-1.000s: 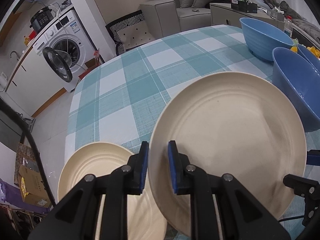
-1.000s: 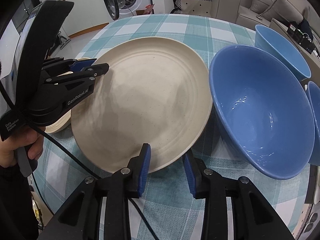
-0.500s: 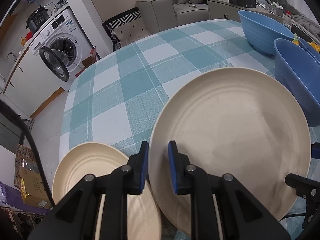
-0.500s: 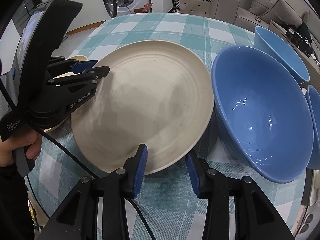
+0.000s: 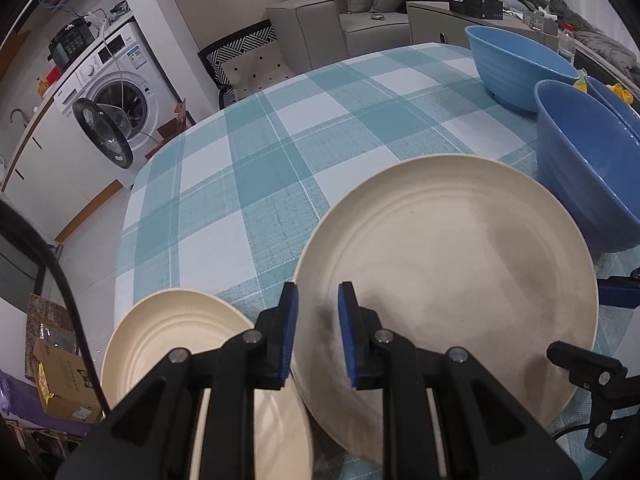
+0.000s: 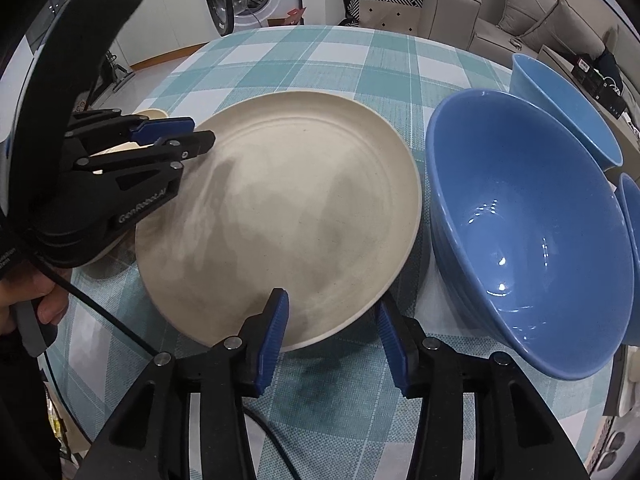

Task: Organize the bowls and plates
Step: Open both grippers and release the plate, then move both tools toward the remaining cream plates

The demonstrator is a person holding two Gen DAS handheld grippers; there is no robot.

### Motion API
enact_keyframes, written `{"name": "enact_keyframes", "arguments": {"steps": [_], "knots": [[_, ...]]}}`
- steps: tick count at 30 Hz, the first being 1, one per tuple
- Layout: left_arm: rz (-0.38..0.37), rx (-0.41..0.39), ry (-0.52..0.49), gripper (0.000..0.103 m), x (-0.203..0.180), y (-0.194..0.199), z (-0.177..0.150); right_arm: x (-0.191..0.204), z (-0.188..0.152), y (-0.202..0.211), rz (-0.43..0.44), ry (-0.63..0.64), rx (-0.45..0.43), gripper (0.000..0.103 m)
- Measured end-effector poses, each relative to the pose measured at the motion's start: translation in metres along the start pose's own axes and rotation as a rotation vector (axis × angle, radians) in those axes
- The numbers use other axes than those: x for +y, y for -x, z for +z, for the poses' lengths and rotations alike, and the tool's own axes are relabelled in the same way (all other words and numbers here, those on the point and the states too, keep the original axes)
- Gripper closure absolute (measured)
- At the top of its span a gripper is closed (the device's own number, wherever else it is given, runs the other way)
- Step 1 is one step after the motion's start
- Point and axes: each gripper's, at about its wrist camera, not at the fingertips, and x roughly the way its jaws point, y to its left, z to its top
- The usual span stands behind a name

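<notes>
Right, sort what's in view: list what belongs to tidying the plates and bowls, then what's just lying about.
Belongs to the job:
- large cream plate
- smaller cream plate
- near blue bowl
- far blue bowl

Just lying about:
- washing machine
- sofa
- cardboard box

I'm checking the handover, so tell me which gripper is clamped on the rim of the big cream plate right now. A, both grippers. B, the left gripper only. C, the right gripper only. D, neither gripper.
B: the left gripper pinches the rim of the big cream plate, while the right gripper has just been opening, its pads standing clear on either side of the near rim.
</notes>
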Motion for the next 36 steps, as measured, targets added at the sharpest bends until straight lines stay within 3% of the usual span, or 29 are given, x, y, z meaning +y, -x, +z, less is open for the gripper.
{"name": "enact_keyframes", "arguments": {"steps": [11, 14, 15, 16, 31, 32, 33, 34, 36], "knots": [[-0.002, 0.002, 0.049, 0.081, 0.012, 0.008, -0.008, -0.006, -0.001, -0.005, 0.041, -0.004, -0.008, 0.052], [-0.011, -0.006, 0.077, 0.068, 0.018, 0.014, -0.012, -0.008, -0.001, 0.002, 0.072, -0.011, -0.024, 0.036], [-0.006, -0.009, 0.088, 0.057, 0.020, 0.016, -0.014, -0.008, -0.002, 0.006, 0.080, -0.019, -0.037, 0.030], [0.002, -0.012, 0.100, 0.054, 0.023, 0.020, -0.015, -0.009, -0.002, 0.009, 0.086, -0.025, -0.046, 0.029], [-0.032, -0.107, 0.306, 0.050, 0.070, 0.087, -0.050, 0.000, -0.001, 0.060, 0.183, -0.005, -0.167, 0.004], [-0.030, -0.112, 0.319, 0.048, 0.073, 0.090, -0.052, 0.001, 0.000, 0.063, 0.188, 0.003, -0.176, 0.000], [-0.025, -0.121, 0.333, 0.038, 0.076, 0.095, -0.054, 0.003, 0.002, 0.066, 0.192, 0.012, -0.190, 0.000], [-0.011, -0.136, 0.347, 0.020, 0.078, 0.100, -0.057, 0.004, 0.004, 0.068, 0.192, 0.019, -0.202, 0.000], [0.022, -0.181, 0.370, 0.003, 0.084, 0.112, -0.062, 0.007, 0.009, 0.073, 0.198, 0.030, -0.222, 0.000]]}}
